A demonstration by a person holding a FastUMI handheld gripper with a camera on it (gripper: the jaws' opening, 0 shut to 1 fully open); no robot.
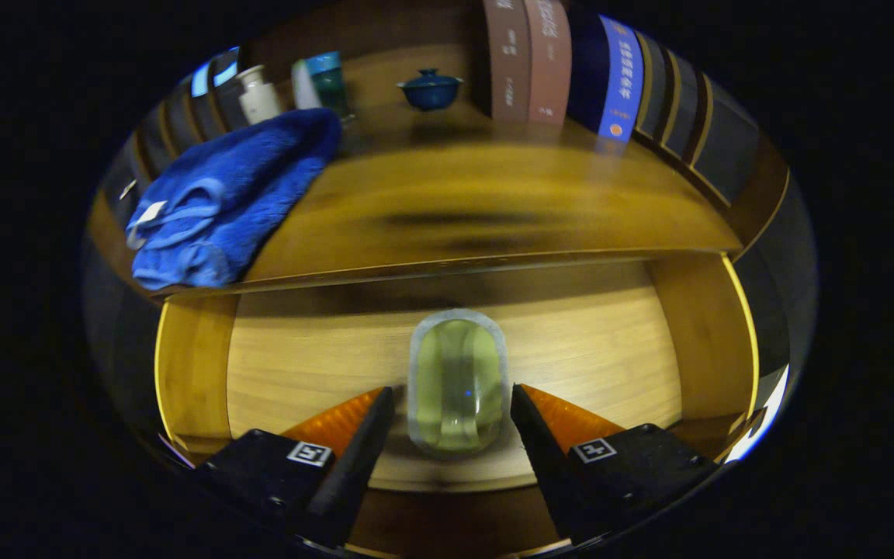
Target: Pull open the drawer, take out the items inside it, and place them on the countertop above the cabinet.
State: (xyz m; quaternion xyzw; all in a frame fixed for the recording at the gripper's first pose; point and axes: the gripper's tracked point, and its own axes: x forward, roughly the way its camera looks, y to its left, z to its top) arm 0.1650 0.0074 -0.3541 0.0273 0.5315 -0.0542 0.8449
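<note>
The wooden drawer [587, 341] stands pulled open below the countertop [493, 210]. On its floor lies a clear oblong container with a greenish inside [459, 380], lengthwise between my fingers. My gripper [453, 396] is open, one fingertip on each side of the container with small gaps, so neither finger presses on it. A folded blue towel [222, 202] rests on the countertop's left part, hanging a little over its front edge.
At the back of the countertop stand several books [563, 62], a blue lidded bowl [430, 88], a white jar [257, 93] and a teal cup [329, 78]. The drawer's side walls [707, 334] flank the container.
</note>
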